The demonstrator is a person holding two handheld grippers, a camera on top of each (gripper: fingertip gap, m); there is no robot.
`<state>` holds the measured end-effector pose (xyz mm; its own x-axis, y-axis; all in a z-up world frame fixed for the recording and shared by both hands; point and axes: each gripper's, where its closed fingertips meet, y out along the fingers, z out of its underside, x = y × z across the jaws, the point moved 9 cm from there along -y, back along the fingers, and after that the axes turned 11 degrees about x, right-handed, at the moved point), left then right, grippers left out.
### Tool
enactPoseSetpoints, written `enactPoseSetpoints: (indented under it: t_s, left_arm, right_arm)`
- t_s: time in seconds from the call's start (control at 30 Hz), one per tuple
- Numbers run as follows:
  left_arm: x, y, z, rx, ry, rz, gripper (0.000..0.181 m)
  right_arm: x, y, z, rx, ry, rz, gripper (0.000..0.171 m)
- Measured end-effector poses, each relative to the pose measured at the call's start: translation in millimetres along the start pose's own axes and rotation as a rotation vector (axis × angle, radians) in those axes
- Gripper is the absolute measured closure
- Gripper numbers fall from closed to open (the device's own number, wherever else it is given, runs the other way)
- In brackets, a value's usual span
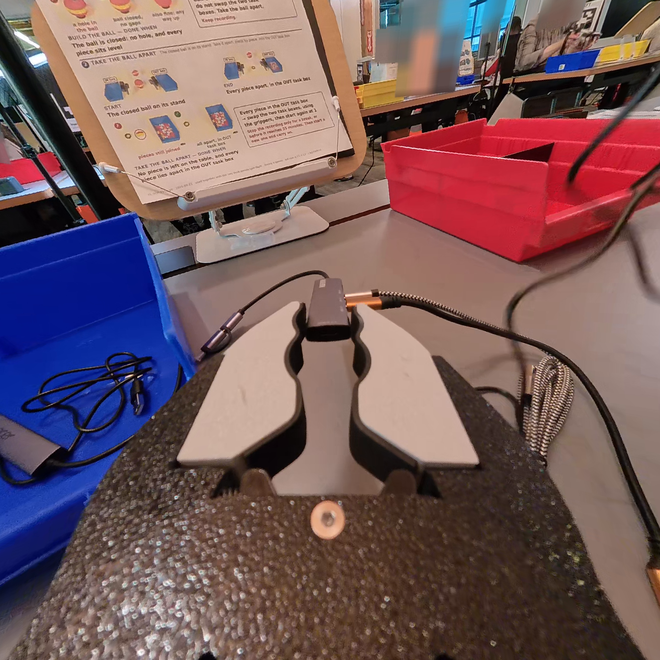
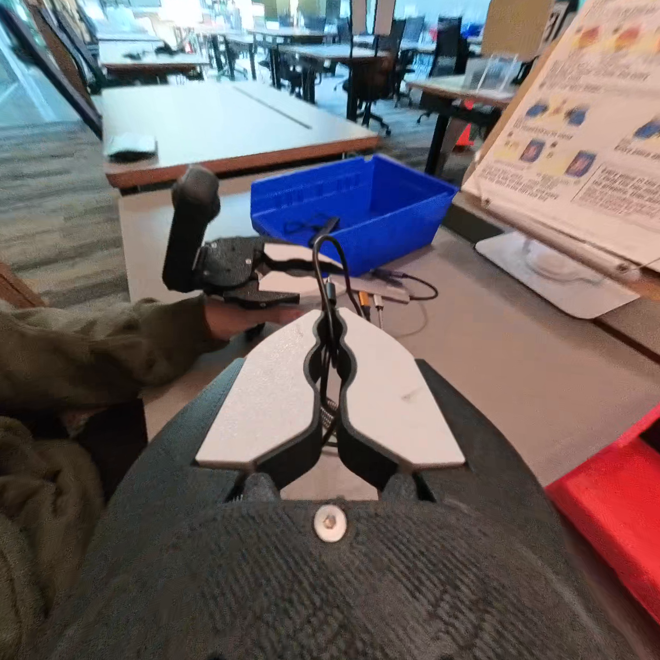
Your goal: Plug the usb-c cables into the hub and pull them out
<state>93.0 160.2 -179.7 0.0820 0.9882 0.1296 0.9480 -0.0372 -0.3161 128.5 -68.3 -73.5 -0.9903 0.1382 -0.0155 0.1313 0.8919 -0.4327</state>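
My left gripper (image 1: 326, 311) is shut on the near end of a small grey hub (image 1: 326, 303) that lies on the grey table. A braided cable's copper plug (image 1: 362, 300) sits in the hub's right side. The hub's own lead runs left to its silver plug (image 1: 221, 332). My right gripper (image 2: 328, 318) is shut on a thin black cable (image 2: 330, 250), which loops up above the fingertips; its plug (image 2: 330, 285) hangs down. In the right wrist view the hub (image 2: 387, 291) lies beyond, with the left gripper (image 2: 228, 264) to its left, held by a hand.
A blue bin (image 1: 71, 303) at the left holds a black cable (image 1: 93, 389) and another grey hub (image 1: 21, 446). A red bin (image 1: 500, 200) stands at the back right. An instruction sheet on a stand (image 1: 200, 100) is behind. A coiled braided bundle (image 1: 546, 403) lies at the right.
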Motion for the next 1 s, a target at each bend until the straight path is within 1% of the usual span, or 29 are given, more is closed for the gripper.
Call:
enactPoseSetpoints:
  t_s: [0.13,0.17,0.2,0.33,0.47,0.6,0.67,0.77,0.87,0.93,1.0]
  left_arm:
    - [-0.5,0.2,0.1,0.001,0.005,-0.002,0.158]
    - [-0.5,0.1,0.0,0.001,0.004,-0.001,0.158]
    - [-0.4,0.0,0.0,0.001,0.005,-0.001,0.158]
    - [-0.6,0.0,0.1,0.002,0.007,0.0,0.158]
    - [-0.7,0.4,0.0,0.003,0.007,0.003,0.158]
    - [-0.5,0.5,0.1,0.003,0.006,0.004,0.158]
    - [-0.7,0.6,0.0,0.005,0.008,0.004,0.158]
    - [-0.9,0.6,0.0,0.004,0.009,0.005,0.158]
    - [-0.7,0.4,0.1,0.003,0.008,0.005,0.158]
    - [-1.0,0.5,-0.1,0.004,0.011,0.003,0.158]
    - [-1.1,0.7,-0.1,0.003,0.013,0.004,0.158]
  right_arm:
    - [-4.2,-45.1,-30.3,-0.193,-0.029,0.005,0.168]
    - [-8.1,-54.7,-37.9,-0.223,-0.042,0.016,0.168]
    - [-15.0,-65.1,-45.4,-0.241,-0.054,0.063,0.168]
    - [-61.8,-102.5,-69.6,-0.184,-0.084,0.317,0.168]
    - [-113.2,-117.9,-75.8,-0.119,-0.046,0.463,0.168]
    - [-152.9,-114.2,-64.6,-0.042,-0.02,0.579,0.168]
    - [-173.2,-103.3,-52.5,0.039,0.014,0.598,0.168]
    - [-197.9,-78.9,-24.5,0.206,0.062,0.595,0.168]
    - [-214.1,-57.6,3.1,0.329,0.135,0.575,0.168]
    - [-223.6,-48.9,21.1,0.402,0.201,0.601,0.168]
    - [-225.0,-42.2,34.7,0.446,0.273,0.614,0.145]
